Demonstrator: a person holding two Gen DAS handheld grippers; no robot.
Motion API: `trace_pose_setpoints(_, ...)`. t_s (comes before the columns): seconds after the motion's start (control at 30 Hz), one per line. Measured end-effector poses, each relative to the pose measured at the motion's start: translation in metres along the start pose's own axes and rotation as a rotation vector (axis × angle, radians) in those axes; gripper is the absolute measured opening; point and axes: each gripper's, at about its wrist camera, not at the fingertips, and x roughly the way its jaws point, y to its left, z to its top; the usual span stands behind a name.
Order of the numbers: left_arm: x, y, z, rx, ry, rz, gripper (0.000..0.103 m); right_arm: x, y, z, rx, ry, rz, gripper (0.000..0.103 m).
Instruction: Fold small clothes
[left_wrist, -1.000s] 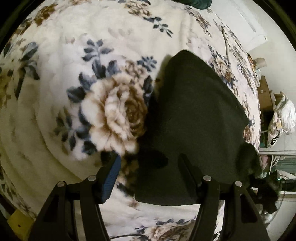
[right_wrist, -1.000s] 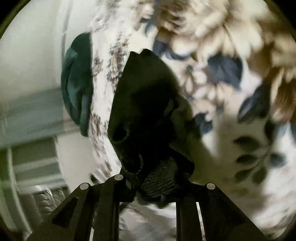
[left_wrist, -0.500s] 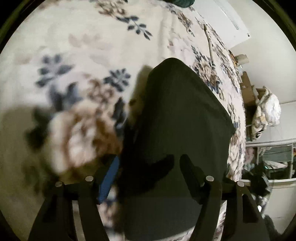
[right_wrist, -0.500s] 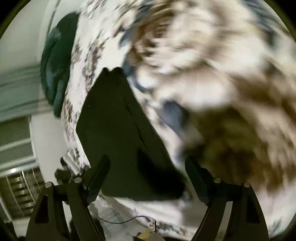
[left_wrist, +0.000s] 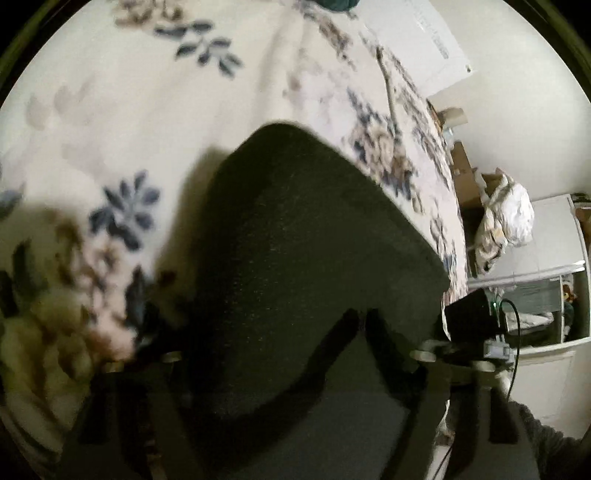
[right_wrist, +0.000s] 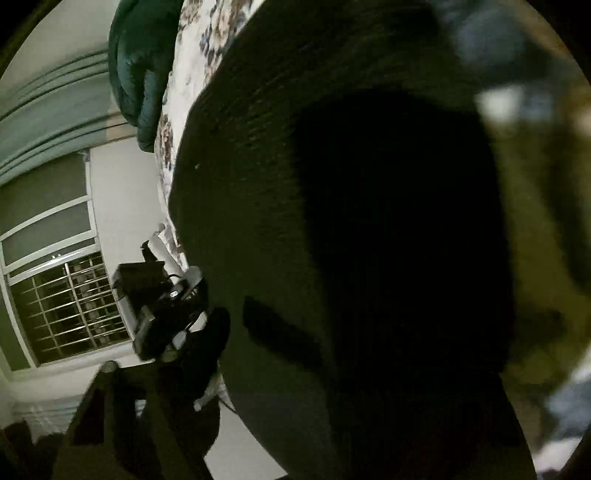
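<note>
A small black garment lies folded flat on the floral blanket. In the left wrist view my left gripper is low over its near edge, jaws spread wide, with the cloth lying between the fingers and nothing held. In the right wrist view the black garment fills most of the frame, very close and dark. My right gripper's left finger shows at the bottom left; the right finger is lost in the dark, so its state is unclear. The right gripper also shows at the garment's right edge in the left wrist view.
A dark green bundle lies at the bed's far end. Cardboard boxes and a white bag stand on the floor beside the bed. A barred window is on the wall.
The right gripper let go of the black garment, opened, and dropped close onto it. The left gripper slid forward over the garment's near edge, still open.
</note>
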Motion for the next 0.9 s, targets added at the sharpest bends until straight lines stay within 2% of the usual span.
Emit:
trace_pose_setpoints(0.03, -0.004, -0.005, 0.001, 0.011, -0.007, -0.004, 0.024, 0.004, 0.002, -0.001, 0.001, -0.001, -0.018, 0.04)
trace_pose_setpoints(0.07, -0.007, -0.008, 0.003, 0.012, -0.013, 0.007, 0.022, 0.008, 0.006, -0.012, 0.006, -0.003, -0.049, 0.032)
trace_pose_setpoints(0.13, -0.014, -0.018, 0.006, 0.014, -0.018, 0.016, 0.021, 0.007, 0.013, -0.015, 0.011, -0.025, -0.055, 0.022)
trace_pose_setpoints(0.27, -0.021, -0.042, 0.022, 0.046, -0.01, 0.019, 0.02, 0.003, 0.043, -0.015, 0.016, -0.069, -0.078, 0.021)
trace_pose_setpoints(0.4, -0.026, -0.071, 0.059, 0.085, -0.01, 0.006, 0.02, -0.048, 0.063, -0.013, 0.011, -0.124, -0.058, 0.02)
trace_pose_setpoints(0.5, -0.019, -0.092, 0.101, 0.105, -0.016, -0.014, 0.02, -0.082, 0.083, 0.009, -0.016, -0.168, -0.037, 0.02)
trace_pose_setpoints(0.63, 0.007, -0.118, 0.169, 0.133, -0.026, -0.03, 0.02, -0.109, 0.113, 0.072, -0.04, -0.221, -0.049, 0.02)
trace_pose_setpoints(0.67, 0.019, -0.125, 0.191, 0.145, -0.028, -0.032, 0.02, -0.117, 0.118, 0.096, -0.038, -0.239, -0.053, 0.02)
trace_pose_setpoints(0.73, 0.047, -0.135, 0.231, 0.169, -0.028, -0.03, 0.02, -0.13, 0.123, 0.133, -0.04, -0.268, -0.065, 0.02)
trace_pose_setpoints(0.9, 0.108, -0.135, 0.296, 0.2, 0.011, 0.013, 0.02, -0.143, 0.119, 0.239, -0.01, -0.327, -0.102, 0.02)
